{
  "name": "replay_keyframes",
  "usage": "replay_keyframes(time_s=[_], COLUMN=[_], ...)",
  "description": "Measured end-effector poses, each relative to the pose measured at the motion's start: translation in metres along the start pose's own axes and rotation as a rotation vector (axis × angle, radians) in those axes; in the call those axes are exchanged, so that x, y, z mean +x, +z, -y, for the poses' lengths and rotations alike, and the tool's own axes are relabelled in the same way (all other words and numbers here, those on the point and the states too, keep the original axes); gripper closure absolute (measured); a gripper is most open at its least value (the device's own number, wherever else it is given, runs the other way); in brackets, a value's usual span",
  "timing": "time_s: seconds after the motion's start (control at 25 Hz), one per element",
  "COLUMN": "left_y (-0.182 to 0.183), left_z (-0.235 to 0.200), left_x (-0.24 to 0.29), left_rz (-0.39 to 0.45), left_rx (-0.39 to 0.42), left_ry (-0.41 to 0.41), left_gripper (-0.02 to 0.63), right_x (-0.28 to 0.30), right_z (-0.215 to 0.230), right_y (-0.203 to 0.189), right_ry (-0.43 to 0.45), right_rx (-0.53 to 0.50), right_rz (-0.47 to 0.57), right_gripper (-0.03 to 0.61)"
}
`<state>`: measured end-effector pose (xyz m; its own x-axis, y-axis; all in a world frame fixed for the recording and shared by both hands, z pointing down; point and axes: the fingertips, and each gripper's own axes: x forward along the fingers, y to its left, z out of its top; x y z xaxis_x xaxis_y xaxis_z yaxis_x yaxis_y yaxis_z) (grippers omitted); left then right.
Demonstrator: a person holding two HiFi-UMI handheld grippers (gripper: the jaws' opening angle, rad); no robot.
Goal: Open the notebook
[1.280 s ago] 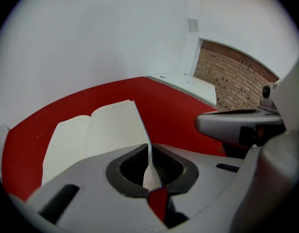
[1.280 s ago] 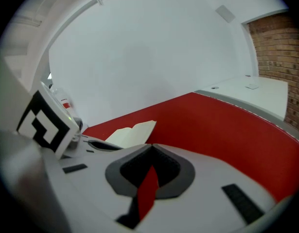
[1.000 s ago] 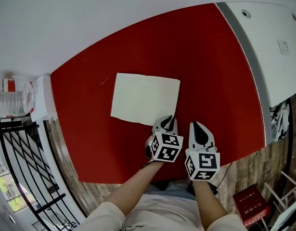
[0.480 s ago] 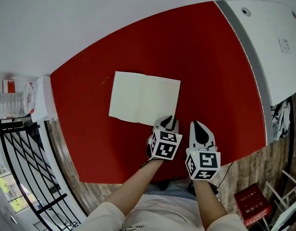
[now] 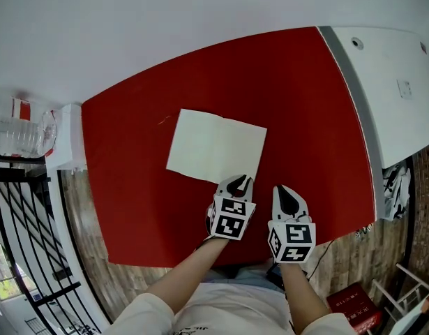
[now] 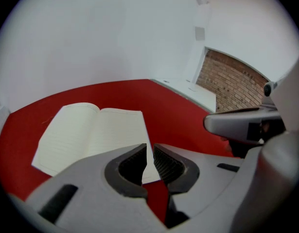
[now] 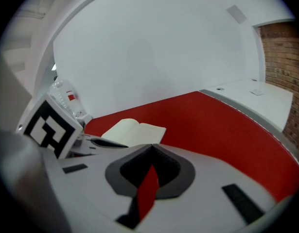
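The notebook (image 5: 217, 147) lies open and flat on the red table (image 5: 305, 103), showing cream lined pages (image 6: 91, 132). My left gripper (image 5: 236, 181) hovers just above the notebook's near right corner. Its jaws (image 6: 150, 149) are opening, with a narrow gap between the pads. The page corner shows through the gap, and the pads do not press on it. My right gripper (image 5: 285, 190) is beside the left one, to its right, over bare red table. Its tips (image 7: 151, 148) meet with nothing between them. From the right gripper view the notebook (image 7: 134, 130) lies ahead and to the left.
A white counter (image 5: 388, 82) adjoins the table's right side. At the far left, a clear plastic bottle (image 5: 19, 135) rests on a white ledge. A black railing (image 5: 26, 215) is below it. The table's near edge runs just under both grippers. A red box (image 5: 354, 302) sits on the floor.
The left gripper has lifted slightly off the notebook's near right corner and its jaws have parted. The notebook stays open and flat. The right gripper has barely moved.
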<state>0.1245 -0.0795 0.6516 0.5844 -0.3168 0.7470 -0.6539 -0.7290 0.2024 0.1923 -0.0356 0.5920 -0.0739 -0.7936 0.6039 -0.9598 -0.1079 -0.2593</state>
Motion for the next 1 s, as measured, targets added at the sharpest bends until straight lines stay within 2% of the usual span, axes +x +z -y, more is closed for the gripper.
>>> replay_keyframes(time_s=[0.12, 0.32, 0.48, 0.64, 0.84, 1.0], left_y=[0.008, 0.021, 0.003, -0.020, -0.030, -0.038], left_z=[-0.008, -0.026, -0.035, -0.044, -0.044, -0.044], left_x=[-0.051, -0.133, -0.188, -0.223, -0.245, -0.256], left_rz=[0.045, 0.161, 0.200, 0.231, 0.283, 0.302], left_rx=[-0.027, -0.082, -0.132, -0.208, -0.274, -0.278], left_ry=[0.022, 0.065, 0.101, 0.135, 0.149, 0.174], left_gripper=[0.606, 0.607, 0.607, 0.607, 0.607, 0.607], right_x=[-0.015, -0.033, -0.058, -0.070, -0.082, -0.090], right_z=[-0.026, -0.076, -0.120, -0.147, -0.176, -0.199], right_y=[0.000, 0.031, 0.042, 0.036, 0.024, 0.018], right_ry=[0.040, 0.132, 0.184, 0.216, 0.253, 0.279], right_rx=[-0.050, -0.146, -0.182, -0.179, -0.197, -0.244], right_rz=[-0.051, -0.023, -0.025, -0.055, -0.068, -0.039], right_gripper=[0.572, 0.571, 0.572, 0.572, 0.572, 0.572])
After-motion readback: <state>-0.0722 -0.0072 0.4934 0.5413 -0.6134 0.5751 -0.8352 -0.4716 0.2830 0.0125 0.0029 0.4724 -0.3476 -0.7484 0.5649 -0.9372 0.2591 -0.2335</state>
